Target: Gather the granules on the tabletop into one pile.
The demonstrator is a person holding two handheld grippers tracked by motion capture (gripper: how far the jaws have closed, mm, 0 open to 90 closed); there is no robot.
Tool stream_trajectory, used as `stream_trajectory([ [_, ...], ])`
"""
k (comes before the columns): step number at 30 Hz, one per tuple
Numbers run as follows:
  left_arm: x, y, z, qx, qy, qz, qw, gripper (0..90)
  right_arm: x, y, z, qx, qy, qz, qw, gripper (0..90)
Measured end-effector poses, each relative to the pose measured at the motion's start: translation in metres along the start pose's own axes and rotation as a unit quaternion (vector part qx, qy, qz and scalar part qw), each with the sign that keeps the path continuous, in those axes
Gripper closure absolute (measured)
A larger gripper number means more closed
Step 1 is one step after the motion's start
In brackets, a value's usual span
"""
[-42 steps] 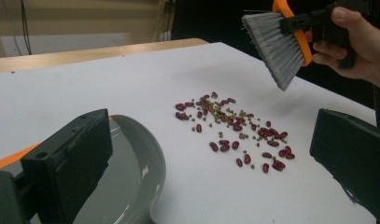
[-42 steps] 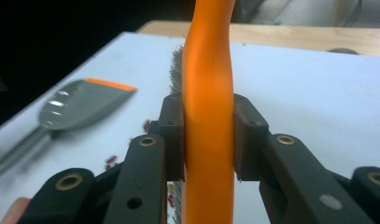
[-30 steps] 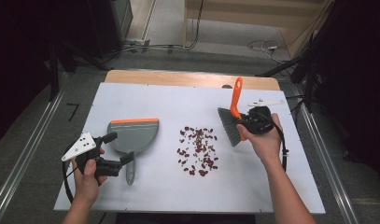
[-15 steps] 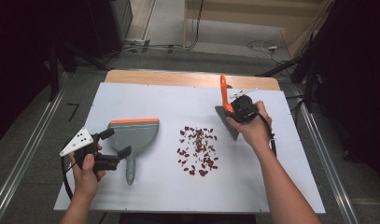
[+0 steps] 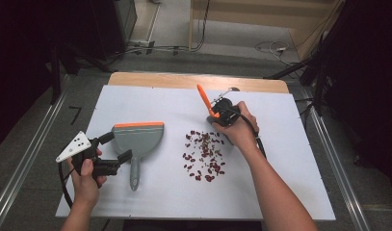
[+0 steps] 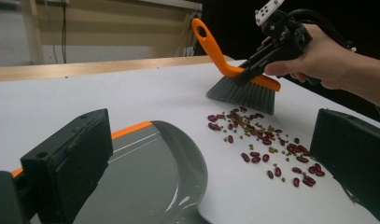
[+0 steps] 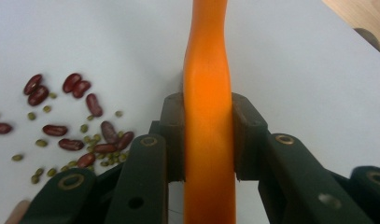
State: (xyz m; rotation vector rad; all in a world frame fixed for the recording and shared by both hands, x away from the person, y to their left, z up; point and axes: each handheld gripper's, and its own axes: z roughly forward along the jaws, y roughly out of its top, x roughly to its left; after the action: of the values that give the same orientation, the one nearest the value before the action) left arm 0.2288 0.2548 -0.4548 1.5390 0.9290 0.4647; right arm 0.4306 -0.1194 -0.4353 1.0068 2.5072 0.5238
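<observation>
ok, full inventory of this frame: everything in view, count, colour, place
brush: 1, orange handle, grey bristles, held just behind the bean pile, bristles down near the table
dustpan: 1, grey with orange edge, flat on table, left of the beans
beans: scattered pile, dark red mixed with small green ones, table centre
table: 1, white top, wooden strip at far edge
cables: several, on the floor beyond the table
left gripper: black, jaws open at the dustpan's handle end
right gripper: black, shut on the brush handle
hands: 2, one on each gripper
</observation>
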Motion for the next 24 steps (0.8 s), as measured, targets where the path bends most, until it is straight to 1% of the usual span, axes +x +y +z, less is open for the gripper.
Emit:
stream_trajectory([
  [2,-0.002,0.001,-0.002,0.000,0.003,0.004,1.0000,0.0,0.004,-0.001,-0.001,0.004,0.000,-0.008,1.0000,69.1],
  [3,-0.002,0.001,-0.003,-0.003,0.000,0.003,1.0000,0.0,0.005,-0.002,-0.002,0.004,0.003,-0.008,1.0000,69.2],
  [4,-0.003,0.002,-0.004,-0.005,-0.001,0.003,1.0000,0.0,0.007,-0.003,-0.003,0.003,0.005,-0.013,0.9999,69.2],
  [5,-0.003,0.002,-0.004,-0.003,0.001,0.006,1.0000,0.0,0.010,-0.004,-0.004,0.003,0.006,-0.016,0.9998,69.2],
  [6,-0.003,0.002,-0.004,-0.003,0.002,0.007,1.0000,0.0,0.013,-0.005,-0.005,0.004,0.005,-0.026,0.9996,69.2],
  [9,-0.001,0.002,-0.004,-0.007,0.000,-0.001,1.0000,0.0,0.021,-0.008,-0.008,-0.002,0.010,-0.037,0.9993,69.3],
  [12,-0.002,0.002,-0.003,-0.004,0.001,0.003,1.0000,0.0,0.027,-0.012,-0.012,-0.001,0.015,-0.049,0.9987,69.3],
  [14,-0.001,0.002,-0.002,-0.002,0.001,0.005,1.0000,0.0,0.029,-0.014,-0.014,-0.002,0.022,-0.049,0.9985,69.3],
  [17,0.001,0.003,-0.002,-0.005,0.001,0.001,1.0000,0.0,0.033,-0.018,-0.016,-0.005,0.023,-0.060,0.9979,69.3],
  [19,0.000,0.003,-0.001,-0.005,0.000,0.002,1.0000,0.0,0.036,-0.020,-0.019,-0.004,0.027,-0.063,0.9976,69.3],
  [21,-0.001,0.003,0.000,-0.001,0.000,0.006,1.0000,0.0,0.038,-0.021,-0.020,-0.012,0.016,-0.061,0.9979,69.2],
  [22,-0.001,0.003,0.001,-0.001,-0.001,0.007,1.0000,0.0,0.037,-0.022,-0.021,-0.014,0.015,-0.060,0.9980,69.2],
  [24,-0.002,0.004,0.002,-0.002,-0.001,0.007,1.0000,0.0,0.032,-0.022,-0.024,-0.022,0.013,-0.044,0.9987,69.2],
])
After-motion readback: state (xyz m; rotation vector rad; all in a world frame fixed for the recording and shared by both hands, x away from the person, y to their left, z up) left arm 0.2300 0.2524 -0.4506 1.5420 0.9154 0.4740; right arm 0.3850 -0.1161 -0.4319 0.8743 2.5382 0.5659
